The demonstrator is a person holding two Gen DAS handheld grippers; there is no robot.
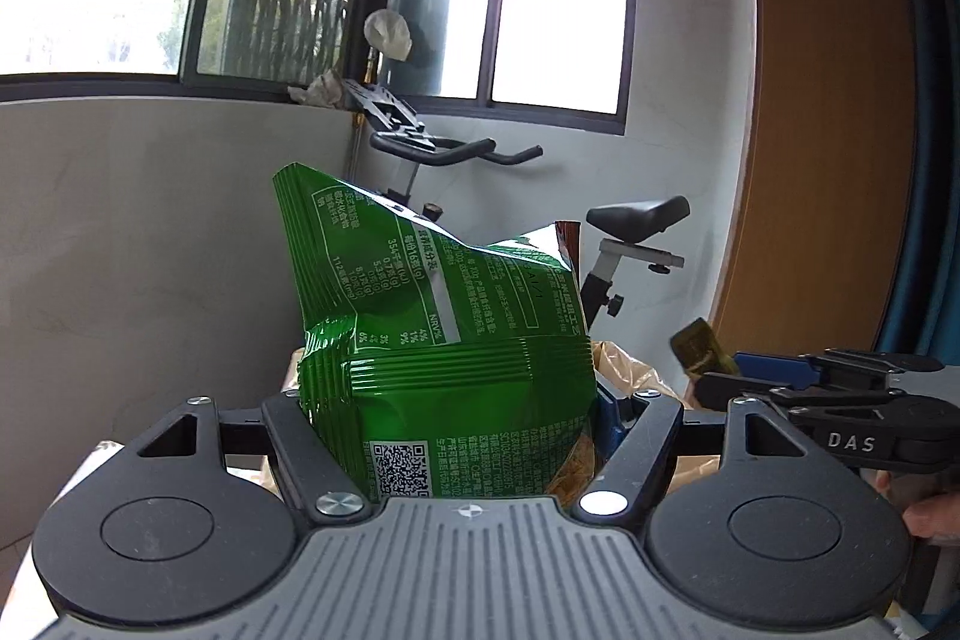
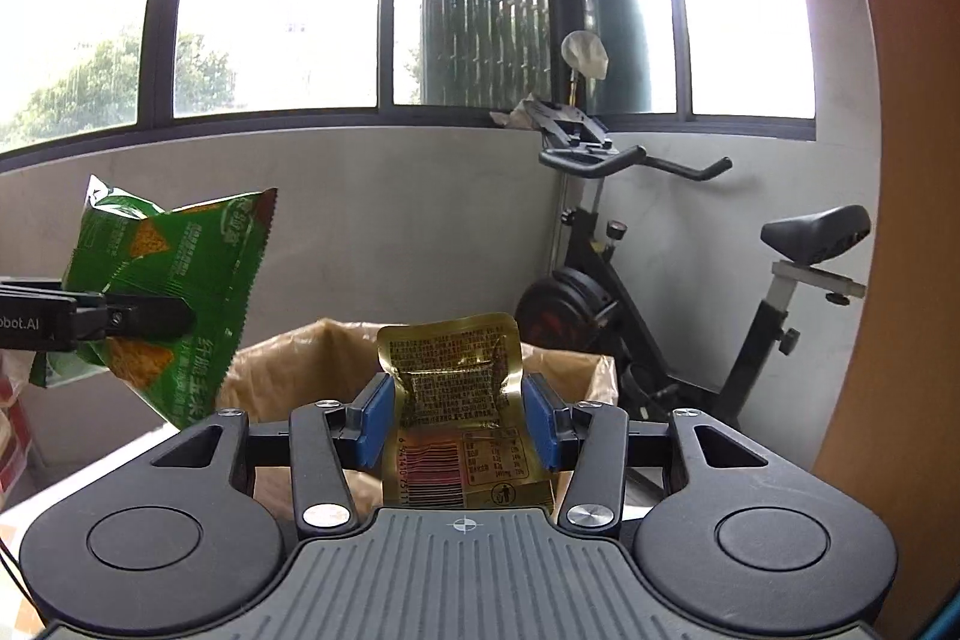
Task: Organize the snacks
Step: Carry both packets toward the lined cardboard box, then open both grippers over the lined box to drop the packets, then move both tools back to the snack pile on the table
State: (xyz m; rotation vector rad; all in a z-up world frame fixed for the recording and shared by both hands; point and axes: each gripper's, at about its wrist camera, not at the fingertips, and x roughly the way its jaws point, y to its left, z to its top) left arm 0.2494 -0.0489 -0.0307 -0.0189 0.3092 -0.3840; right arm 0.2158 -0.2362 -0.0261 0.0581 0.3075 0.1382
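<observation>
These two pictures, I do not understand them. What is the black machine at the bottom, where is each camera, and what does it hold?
No robot here: a person holds one two-finger gripper in each hand, with a camera on each looking forward along the fingers. The black parts at the bottom are the gripper itself.

The left view shows the left gripper closed on a green bag of snacks. The right view shows the right gripper with its blue pads pressing a gold packet. Each gripper also appears at the edge of the other's view. Behind are a lined box, an exercise bike and windows.
</observation>
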